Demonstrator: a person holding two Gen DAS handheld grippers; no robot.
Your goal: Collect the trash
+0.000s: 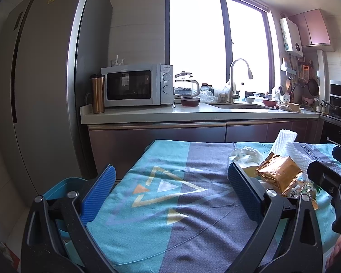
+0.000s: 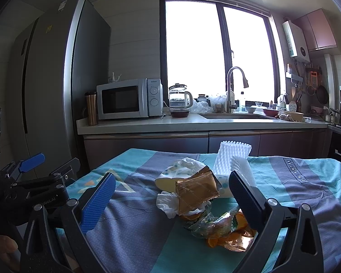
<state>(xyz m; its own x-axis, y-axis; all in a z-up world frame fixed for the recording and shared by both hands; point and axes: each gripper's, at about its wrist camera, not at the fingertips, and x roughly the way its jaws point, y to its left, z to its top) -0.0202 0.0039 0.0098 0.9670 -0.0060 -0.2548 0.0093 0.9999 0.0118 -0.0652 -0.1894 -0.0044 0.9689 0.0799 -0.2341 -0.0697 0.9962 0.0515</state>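
Trash (image 2: 197,195) sits heaped mid-tabletop on the patterned cloth (image 2: 129,223): crinkly gold wrapper (image 2: 196,187), crumpled tissue (image 2: 168,204), ribbed white foam sleeve (image 2: 233,159), orange peel (image 2: 218,242). Right tool (image 2: 170,195) stands spread around the heap; left tool (image 1: 170,186), also apart, hovers over bare cloth beside it, a teal bin (image 1: 63,182) at the tabletop's left edge.

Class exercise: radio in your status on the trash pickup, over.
Left gripper open, empty, over patterned tablecloth. Right gripper open, facing the trash pile: gold foil wrapper, crumpled white tissue, white foam netting. Nothing blocking.
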